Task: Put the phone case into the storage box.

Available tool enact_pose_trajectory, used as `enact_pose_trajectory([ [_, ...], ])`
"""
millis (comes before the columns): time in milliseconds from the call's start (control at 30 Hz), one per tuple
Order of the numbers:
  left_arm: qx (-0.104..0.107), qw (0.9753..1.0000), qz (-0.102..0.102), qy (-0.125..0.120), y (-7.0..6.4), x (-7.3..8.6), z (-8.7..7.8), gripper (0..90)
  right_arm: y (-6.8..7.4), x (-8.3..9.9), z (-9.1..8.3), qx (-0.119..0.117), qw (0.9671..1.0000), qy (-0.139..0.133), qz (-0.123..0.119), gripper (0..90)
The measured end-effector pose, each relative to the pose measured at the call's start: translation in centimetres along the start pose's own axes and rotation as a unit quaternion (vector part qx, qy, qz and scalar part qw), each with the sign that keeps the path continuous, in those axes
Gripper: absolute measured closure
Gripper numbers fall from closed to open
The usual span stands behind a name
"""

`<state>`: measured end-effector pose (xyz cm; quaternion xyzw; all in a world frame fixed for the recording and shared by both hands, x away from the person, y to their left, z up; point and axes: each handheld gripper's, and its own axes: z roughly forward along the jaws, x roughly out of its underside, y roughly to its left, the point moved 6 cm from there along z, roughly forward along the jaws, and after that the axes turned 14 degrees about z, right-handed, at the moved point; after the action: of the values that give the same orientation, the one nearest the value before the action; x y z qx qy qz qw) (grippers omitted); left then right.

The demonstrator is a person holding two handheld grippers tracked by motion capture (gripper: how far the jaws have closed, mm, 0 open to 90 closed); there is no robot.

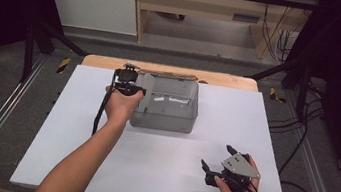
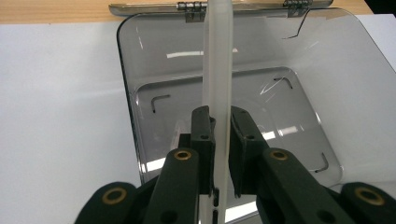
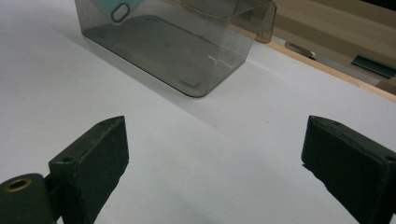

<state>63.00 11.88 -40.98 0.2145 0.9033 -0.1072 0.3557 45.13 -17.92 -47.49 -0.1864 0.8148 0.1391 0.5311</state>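
Right gripper, nearest, gapes empty; left gripper clamps a thin translucent plastic panel edge-on above the smoky transparent plastic box (likely light, stiff, slippery).

Tabletop: white, flat sheet; a strip of bare wood shows along its far edge.
Resting on it: one smoky clear plastic box, open at the top, set toward the far middle.
Box lid: hinged, folded back over the wooden strip.
Box contents: a flat whitish piece stands upright inside; nature uncertain.
Near half of tabletop: bare white surface.
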Motion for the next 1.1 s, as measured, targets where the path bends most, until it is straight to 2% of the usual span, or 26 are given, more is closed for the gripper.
enact_pose_trajectory([
  [667,0.008,0.9997,-0.021,0.004,0.0,0.9,1.2,81.0,0.2,0.2,0.2,-0.004,0.9999,0.009,-0.008,7.8],
  [933,0.008,0.9997,-0.022,0.003,0.0,0.9,1.3,80.9,0.3,0.3,0.3,-0.004,0.9999,0.012,-0.01,7.6],
  [1100,-0.003,0.9999,-0.011,0.0,0.2,0.8,1.4,80.5,0.3,0.4,0.3,-0.004,0.9998,0.016,-0.011,7.3],
])
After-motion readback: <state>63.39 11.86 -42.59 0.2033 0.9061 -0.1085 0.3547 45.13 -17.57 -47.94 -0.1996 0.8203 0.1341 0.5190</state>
